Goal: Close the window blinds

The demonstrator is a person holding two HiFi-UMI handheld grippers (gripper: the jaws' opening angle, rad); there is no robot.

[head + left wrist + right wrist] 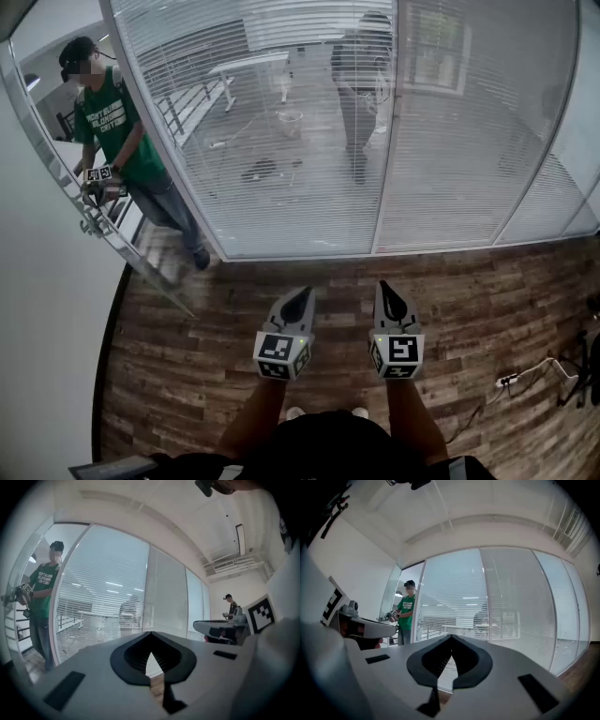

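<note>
The person is holding both tools level and side by side above the wooden floor (202, 323), aiming them at a glass wall. The left gripper (299, 294) is keeping its jaws together, tips meeting with nothing caught between them, and the right gripper (385, 287) is doing the same, closed on nothing. Neither one is touching anything. The window blinds (281, 141) are hanging ahead behind the glass, well apart from both grippers, and are covering the panels from top to floor. In the wide left panel the slats are letting the room beyond show through, where a white table (248, 64) is standing, while the panels to the right are looking whiter and harder to see through (whether their slats are turned fully flat cannot be told). At the far left a glass door (66, 192) is standing open, and a person in a green shirt (112, 127) is standing in the gap, holding another gripper (98, 178) at waist height. A white cable (534, 370) is lying on the floor at the right.
</note>
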